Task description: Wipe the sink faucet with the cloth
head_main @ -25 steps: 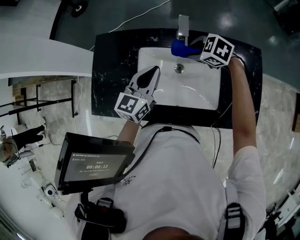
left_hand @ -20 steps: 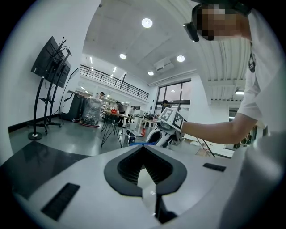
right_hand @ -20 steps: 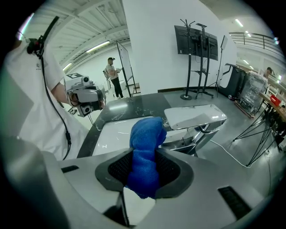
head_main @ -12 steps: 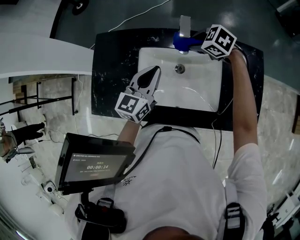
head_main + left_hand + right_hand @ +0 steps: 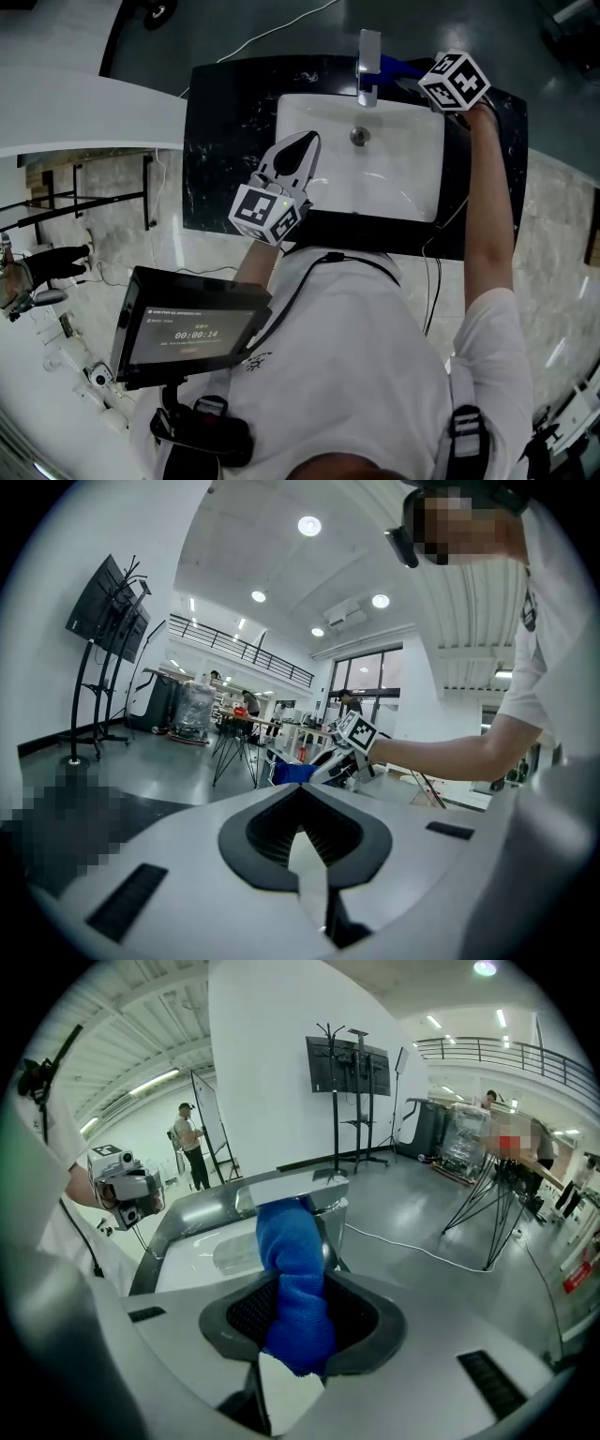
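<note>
The chrome faucet [image 5: 368,54] stands at the back rim of the white sink [image 5: 319,178]. My right gripper [image 5: 412,73] is just to its right, shut on a blue cloth [image 5: 399,67]. The cloth's free end reaches the faucet's side. In the right gripper view the blue cloth [image 5: 289,1241] sticks out from between the jaws of my right gripper [image 5: 295,1283] and hides part of the faucet [image 5: 330,1192]. My left gripper [image 5: 307,141] hovers over the sink's left rim, shut and with nothing in it. From the left gripper [image 5: 302,794] view, the cloth [image 5: 292,772] shows far off.
The sink is set in a black countertop [image 5: 225,141], with a drain [image 5: 358,136] below the spout. A tablet [image 5: 187,323] hangs at the person's chest. A white cable [image 5: 281,33] runs over the floor behind the counter. A person [image 5: 190,1143] and TV stands [image 5: 349,1101] are far off.
My right gripper carried the cloth from under the spout's front, back and to the right, round to the faucet's right side. The left gripper stayed where it was.
</note>
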### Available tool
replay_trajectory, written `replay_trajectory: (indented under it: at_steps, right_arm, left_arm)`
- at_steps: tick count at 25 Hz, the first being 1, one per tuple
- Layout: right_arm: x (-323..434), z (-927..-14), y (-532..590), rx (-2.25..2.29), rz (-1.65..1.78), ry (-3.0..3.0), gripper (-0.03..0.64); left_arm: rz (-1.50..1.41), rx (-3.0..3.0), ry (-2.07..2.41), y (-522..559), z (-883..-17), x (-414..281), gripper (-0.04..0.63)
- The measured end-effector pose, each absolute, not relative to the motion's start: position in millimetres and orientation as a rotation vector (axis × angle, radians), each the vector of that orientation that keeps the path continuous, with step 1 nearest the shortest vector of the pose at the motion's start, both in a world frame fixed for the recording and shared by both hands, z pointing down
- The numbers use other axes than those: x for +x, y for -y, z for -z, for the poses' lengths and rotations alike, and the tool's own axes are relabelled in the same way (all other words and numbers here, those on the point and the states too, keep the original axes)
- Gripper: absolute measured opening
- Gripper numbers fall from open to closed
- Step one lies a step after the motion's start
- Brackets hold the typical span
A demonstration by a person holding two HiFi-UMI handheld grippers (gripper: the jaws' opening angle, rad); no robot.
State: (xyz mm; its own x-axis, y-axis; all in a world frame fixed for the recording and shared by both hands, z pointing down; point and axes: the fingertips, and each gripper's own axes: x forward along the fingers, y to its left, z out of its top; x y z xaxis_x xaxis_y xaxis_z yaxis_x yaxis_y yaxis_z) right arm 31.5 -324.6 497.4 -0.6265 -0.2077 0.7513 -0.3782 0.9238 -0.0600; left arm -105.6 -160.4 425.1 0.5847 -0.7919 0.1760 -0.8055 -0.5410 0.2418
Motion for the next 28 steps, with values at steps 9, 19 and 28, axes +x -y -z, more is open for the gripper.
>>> replay_trajectory:
  at_steps: [9,19,28]
  right_arm:
    - [34,-471,261,0.194,-0.244,2.334,0.126]
    - [-7,-491,264,0.067,-0.203,2.218,0.126]
    - [1,-494,313,0.262,-0.233,2.244,0.126]
  left_arm:
    - [-0.062,2.539,1.277,162,-421,-98,-0.012]
    - [-0.060,2.533,1.288,158,-424,-100,-0.012]
    - [-0.065,2.515,1.317,157,-426,-108,-0.012]
